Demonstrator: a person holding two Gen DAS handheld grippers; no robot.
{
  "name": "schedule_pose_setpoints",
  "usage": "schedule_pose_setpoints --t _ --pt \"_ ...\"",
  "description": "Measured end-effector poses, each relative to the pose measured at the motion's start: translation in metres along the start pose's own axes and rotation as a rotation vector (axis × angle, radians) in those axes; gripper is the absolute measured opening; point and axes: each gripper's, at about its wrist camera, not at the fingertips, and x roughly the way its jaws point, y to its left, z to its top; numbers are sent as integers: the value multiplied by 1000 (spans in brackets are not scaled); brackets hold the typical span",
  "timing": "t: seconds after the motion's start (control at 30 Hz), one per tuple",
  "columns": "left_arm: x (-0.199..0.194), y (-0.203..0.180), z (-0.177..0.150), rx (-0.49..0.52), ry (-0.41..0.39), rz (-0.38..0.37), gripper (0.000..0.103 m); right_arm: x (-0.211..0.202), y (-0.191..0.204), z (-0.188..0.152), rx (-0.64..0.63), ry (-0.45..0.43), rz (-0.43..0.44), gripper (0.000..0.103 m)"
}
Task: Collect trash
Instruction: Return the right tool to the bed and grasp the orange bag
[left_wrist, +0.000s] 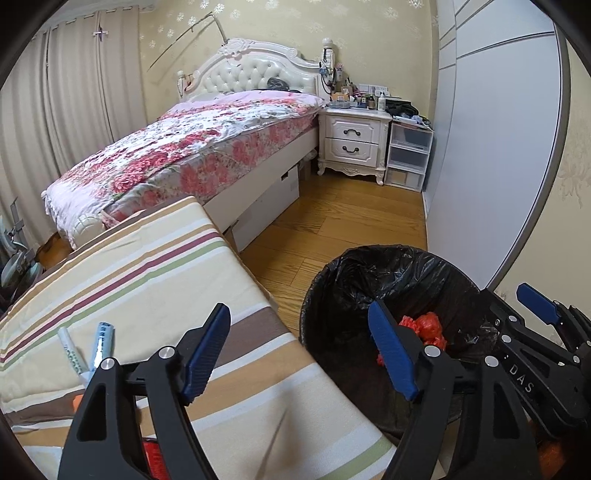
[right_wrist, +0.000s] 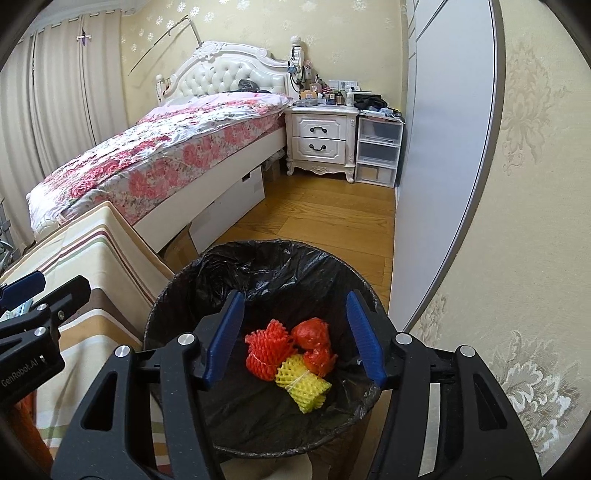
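My right tool (right_wrist: 295, 338) hangs released over the black-lined bin (right_wrist: 207, 266), tilted down; the trash lies straight below between its blue pads: a red foam net (right_wrist: 266, 352), a yellow foam net (right_wrist: 301, 384) and a crumpled red bag (right_wrist: 314, 339) (glossy, wrinkled). My left tool (left_wrist: 301, 349) is released too, empty, straddling the striped cloth counter's (left_wrist: 147, 273) right edge and the bin rim.

left hand-held gripper (left_wrist: 301, 352) spread, bin (left_wrist: 321, 295), striped cover (left_wrist: 147, 273)

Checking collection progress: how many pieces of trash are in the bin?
3: red foam net at left, red plastic wad at right, yellow foam net in front. More may be hidden.
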Motion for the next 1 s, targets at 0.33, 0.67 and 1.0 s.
schedule_pose_setpoints --t 0.33,0.67,1.0 --pt "-38 38 -17 -41 -5 40 75 -32 23 -10 -40 -8 49 58" --pt "-82 94 -58 -91 2 133 75 -63 62 -33 -99 22 142 58" --pt "-117 167 -105 -199 16 265 75 -94 127 -50 -228 17 258 58"
